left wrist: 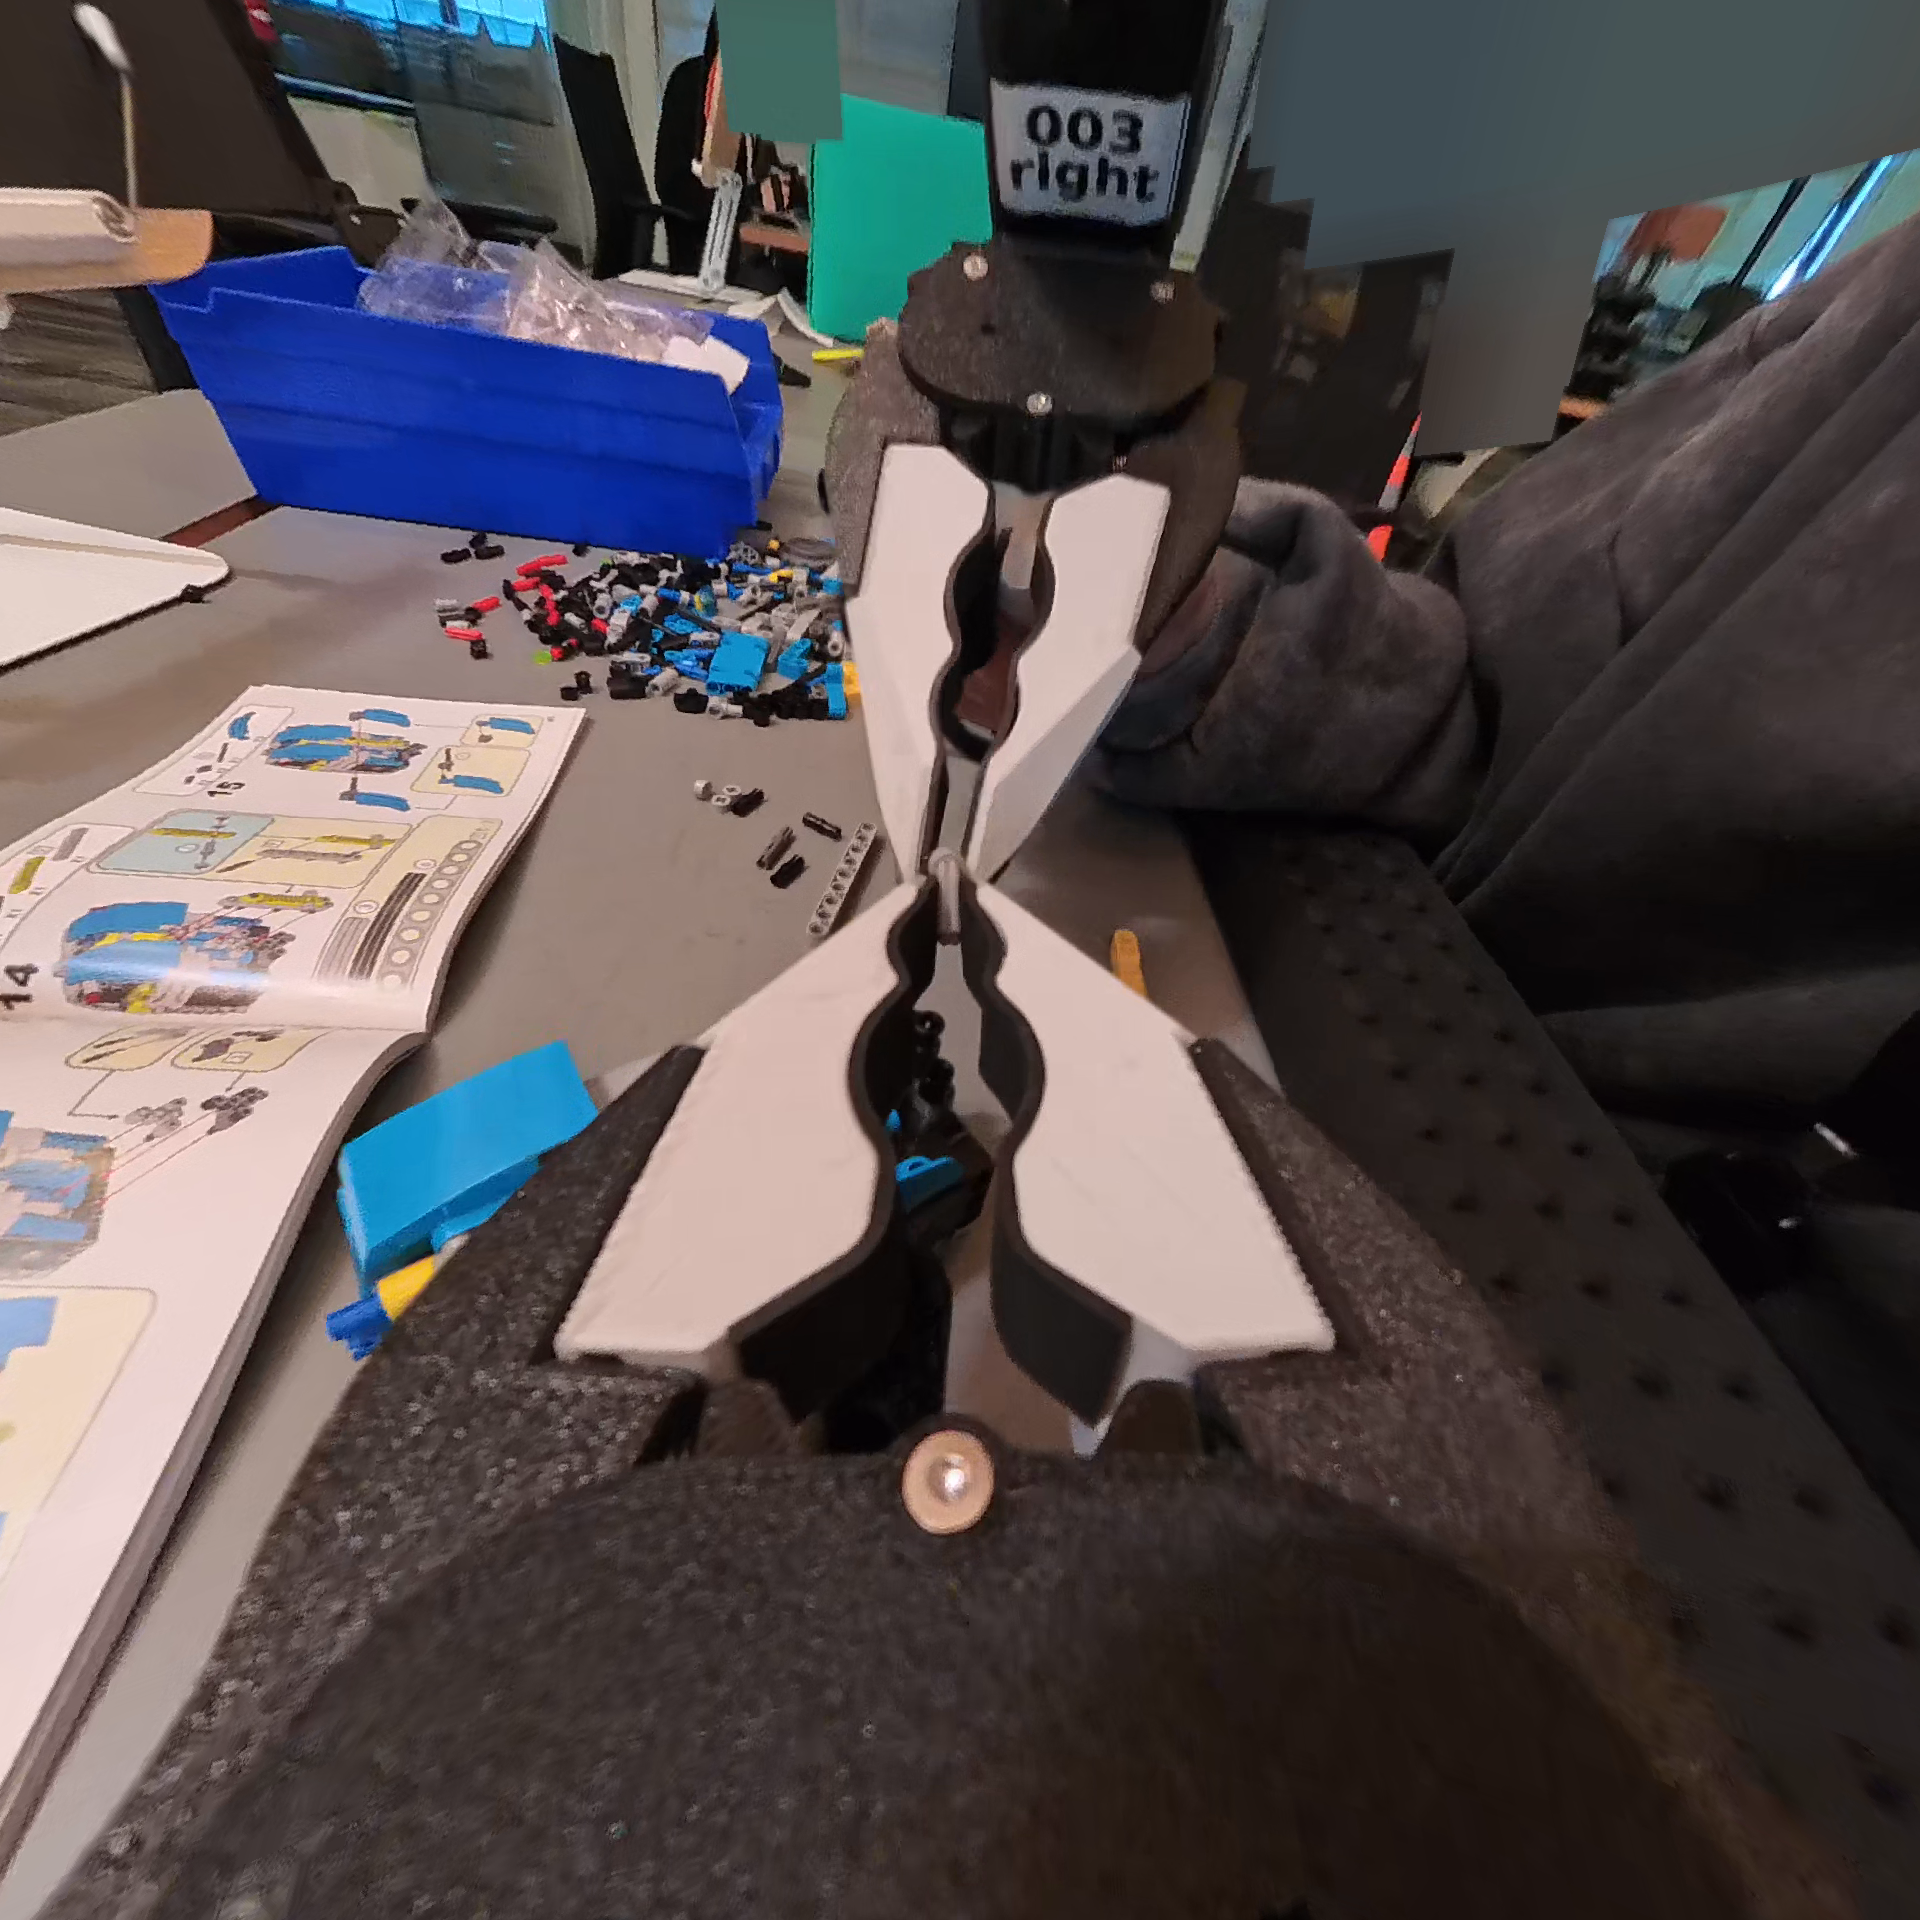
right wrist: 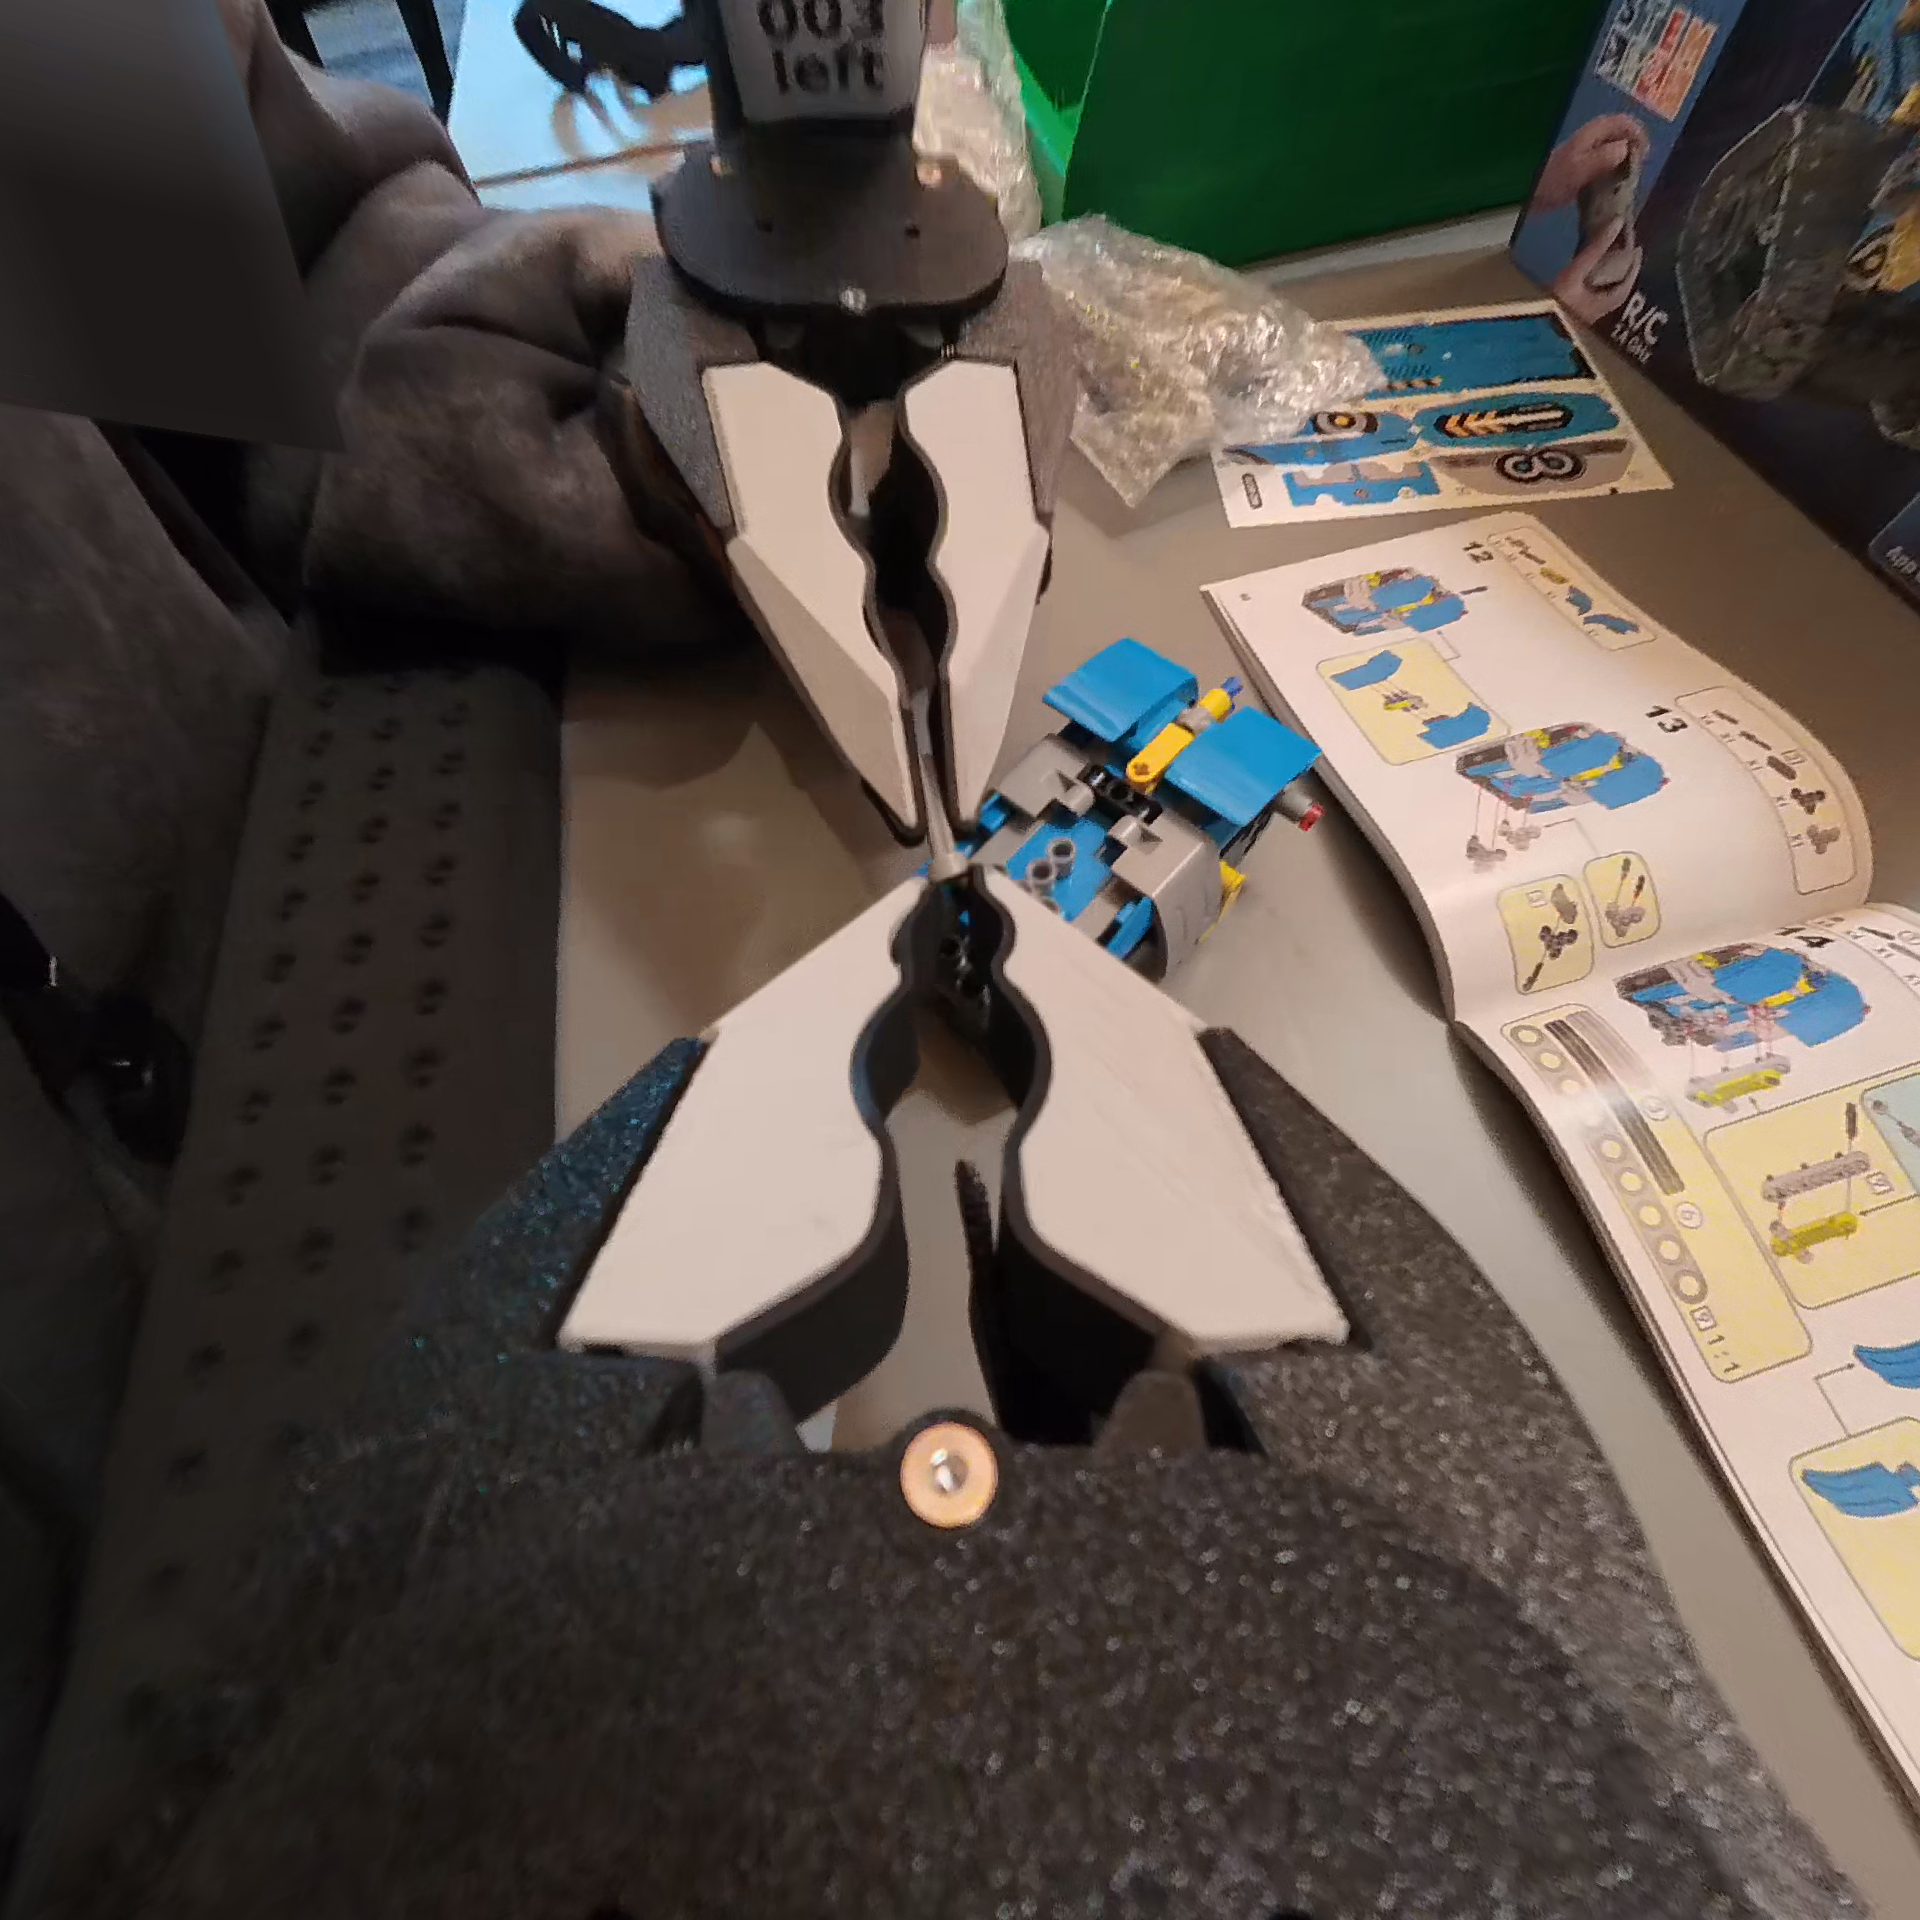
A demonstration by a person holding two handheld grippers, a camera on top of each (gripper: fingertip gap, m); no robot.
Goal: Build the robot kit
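Note:
My left gripper (left wrist: 940, 906) and right gripper (right wrist: 945, 883) meet tip to tip above the grey table. The left one is shut on a thin grey axle (right wrist: 923, 748) that runs out between its fingers; its end (left wrist: 948, 902) shows at the tips. The right gripper (left wrist: 943, 857) is shut on the far end of the same axle. The left gripper also shows in the right wrist view (right wrist: 932, 831). A part-built blue, grey and yellow brick vehicle (right wrist: 1132, 821) lies on the table just under the tips, and its blue panel shows in the left wrist view (left wrist: 457, 1153).
An open instruction booklet (left wrist: 260, 883) (right wrist: 1610, 883) lies beside the vehicle. A pile of small loose parts (left wrist: 675, 623) sits before a blue bin (left wrist: 468, 416). A sticker sheet (right wrist: 1444, 436), a plastic bag (right wrist: 1164, 322) and the kit box (right wrist: 1745, 208) are nearby. A black perforated board (right wrist: 364, 935) edges the table. The tips of both grippers are at nearly the same place.

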